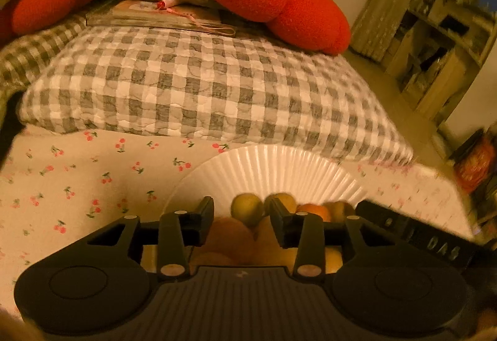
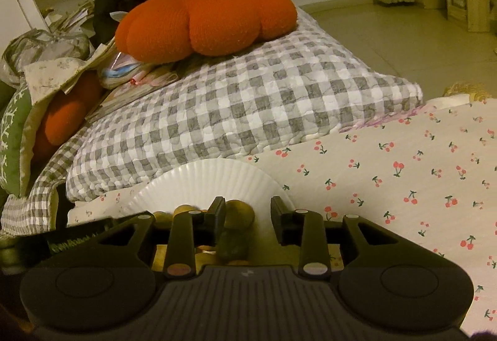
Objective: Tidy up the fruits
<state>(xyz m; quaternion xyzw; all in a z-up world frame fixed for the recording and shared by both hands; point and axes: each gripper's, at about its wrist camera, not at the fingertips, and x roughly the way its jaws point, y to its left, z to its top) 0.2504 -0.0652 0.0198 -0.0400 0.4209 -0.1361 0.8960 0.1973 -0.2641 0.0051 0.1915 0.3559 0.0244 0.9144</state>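
A white fluted paper plate (image 1: 267,167) lies on the cherry-print sheet and holds several fruits: a greenish one (image 1: 247,209), an orange one (image 1: 313,210) and larger orange ones (image 1: 233,235) below. My left gripper (image 1: 242,215) is open just above the fruits, with nothing between its fingers. In the right wrist view the same plate (image 2: 214,182) shows, with brownish-green fruits (image 2: 239,213) on it. My right gripper (image 2: 248,213) is open over the plate's right side and holds nothing. The right gripper's body (image 1: 419,235) shows at the right of the left wrist view.
A grey-and-white checked pillow (image 1: 202,86) lies behind the plate. An orange pumpkin-shaped cushion (image 2: 205,21) rests on it, with books (image 1: 149,15) and clutter to the left. The cherry-print sheet (image 2: 419,173) spreads to the right. The bed edge and floor (image 2: 388,39) are beyond.
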